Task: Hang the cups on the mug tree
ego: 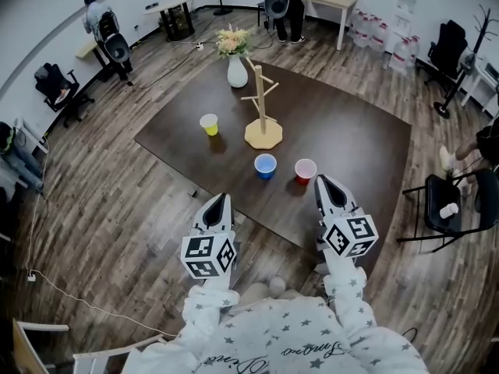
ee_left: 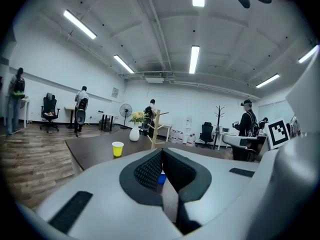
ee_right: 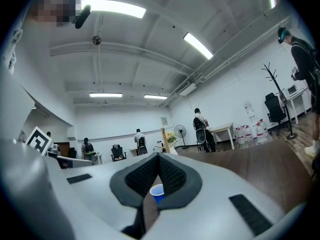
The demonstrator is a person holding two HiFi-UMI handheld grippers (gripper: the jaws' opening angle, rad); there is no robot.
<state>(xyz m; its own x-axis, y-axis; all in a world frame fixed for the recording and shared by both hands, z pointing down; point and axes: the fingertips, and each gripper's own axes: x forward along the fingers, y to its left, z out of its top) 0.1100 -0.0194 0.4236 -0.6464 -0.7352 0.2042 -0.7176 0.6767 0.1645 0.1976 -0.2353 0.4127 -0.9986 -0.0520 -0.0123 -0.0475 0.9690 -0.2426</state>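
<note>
A wooden mug tree (ego: 261,104) with bare pegs stands mid-table on the dark brown table (ego: 366,146). A yellow cup (ego: 209,124) sits to its left, while a blue cup (ego: 265,165) and a red cup (ego: 305,170) stand upright nearer me. My left gripper (ego: 221,200) hovers shut and empty at the table's near edge, short of the blue cup. My right gripper (ego: 323,181) is shut and empty just right of the red cup. In the left gripper view the yellow cup (ee_left: 117,148) and the tree (ee_left: 156,129) lie ahead. The right gripper view shows the blue cup (ee_right: 157,192) past the closed jaws.
A white vase with flowers (ego: 236,70) stands behind the tree. A black chair (ego: 452,209) holding a white object sits off the table's right corner. People, office chairs, desks and a fan line the room's walls. Wood floor surrounds the table.
</note>
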